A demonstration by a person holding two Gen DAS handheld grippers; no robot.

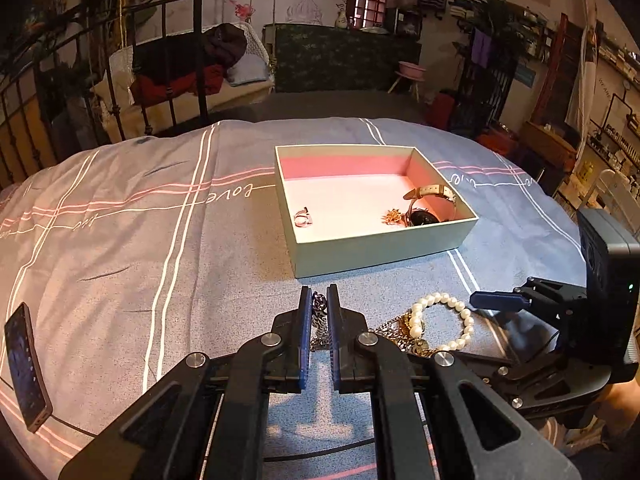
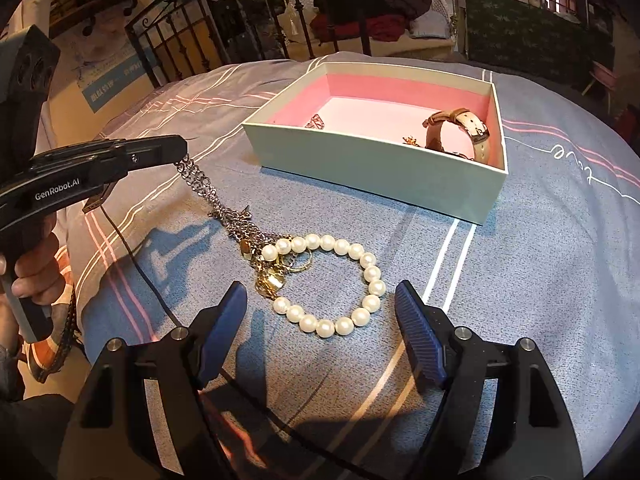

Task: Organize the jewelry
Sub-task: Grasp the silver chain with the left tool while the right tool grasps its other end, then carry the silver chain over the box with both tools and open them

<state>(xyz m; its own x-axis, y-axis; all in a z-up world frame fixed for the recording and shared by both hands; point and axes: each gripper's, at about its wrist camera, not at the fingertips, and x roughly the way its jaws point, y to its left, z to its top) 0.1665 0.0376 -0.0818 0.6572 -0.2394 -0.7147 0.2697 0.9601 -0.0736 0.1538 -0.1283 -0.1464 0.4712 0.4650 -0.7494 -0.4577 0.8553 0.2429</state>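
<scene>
My left gripper [image 1: 319, 300] is shut on a silver chain [image 1: 319, 322]. In the right wrist view that gripper [image 2: 178, 156] lifts one end of the chain [image 2: 200, 184] off the bedspread while the rest trails down into a pile of gold chains with a pendant [image 2: 270, 282]. A pearl bracelet [image 2: 328, 284] lies beside that pile, also visible as the pearl bracelet [image 1: 444, 320] in the left wrist view. My right gripper [image 2: 320, 304] stands open just in front of the bracelet, nothing between its fingers. The open box [image 1: 378, 252] with pink lining holds a ring [image 1: 303, 217], a gold brooch [image 1: 394, 216] and a watch [image 1: 430, 200].
A dark phone [image 1: 25, 368] lies at the bed's left edge. A black cable [image 2: 132, 256] runs across the striped bedspread [image 1: 140, 240] under my left gripper. A metal bed frame [image 2: 224, 28] and cluttered furniture stand beyond the bed.
</scene>
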